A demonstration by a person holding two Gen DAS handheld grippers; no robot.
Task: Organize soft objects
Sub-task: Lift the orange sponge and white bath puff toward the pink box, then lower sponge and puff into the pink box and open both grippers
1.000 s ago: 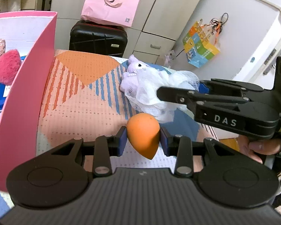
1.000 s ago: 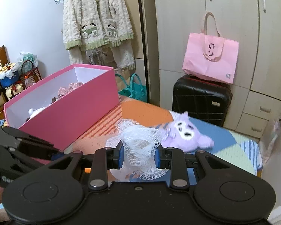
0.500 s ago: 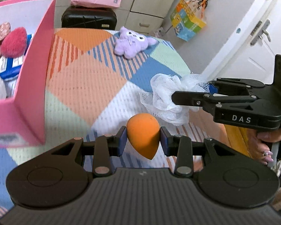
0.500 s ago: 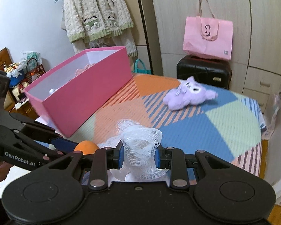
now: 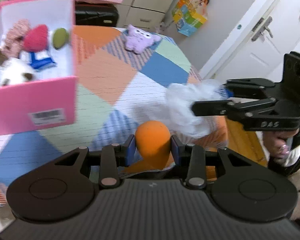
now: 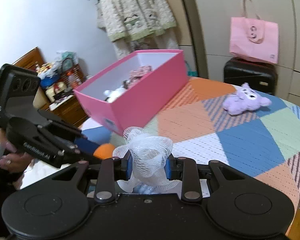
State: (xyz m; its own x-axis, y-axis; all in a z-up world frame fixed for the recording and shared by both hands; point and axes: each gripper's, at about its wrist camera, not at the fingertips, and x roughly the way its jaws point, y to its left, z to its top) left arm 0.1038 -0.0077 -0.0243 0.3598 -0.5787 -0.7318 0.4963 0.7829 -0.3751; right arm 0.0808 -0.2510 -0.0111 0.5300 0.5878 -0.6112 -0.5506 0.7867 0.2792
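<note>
Orange sponge (image 5: 152, 140), egg-shaped, sits clamped between the blue pads of the left tool (image 5: 152, 152), its rounded end pointing forward over the patchwork bed cover (image 5: 102, 74). To the right of that tool and a little ahead, the right tool (image 6: 148, 169) is closed on a white mesh puff (image 6: 150, 156), which bulges above and below its blue pads (image 6: 129, 167); from the left wrist view the same puff (image 5: 190, 108) shows as a blurred white mass at the tips of the right tool (image 5: 210, 102), just beside the sponge. From the right wrist view the sponge (image 6: 104, 150) peeks out just left of the puff, behind the left tool (image 6: 86, 145).

Ahead and to the left of both tools stands an open pink box (image 5: 36, 104) on the bed, holding a red plush piece (image 5: 37, 38), a green oval piece (image 5: 59, 38) and a white-and-brown soft toy (image 5: 12, 74). Farther ahead, well apart from the tools, a purple plush toy (image 6: 244, 103) lies on the cover. Beyond the bed's far edge a pink tote bag (image 6: 254, 40) rests on a black suitcase (image 6: 250, 76).
</note>
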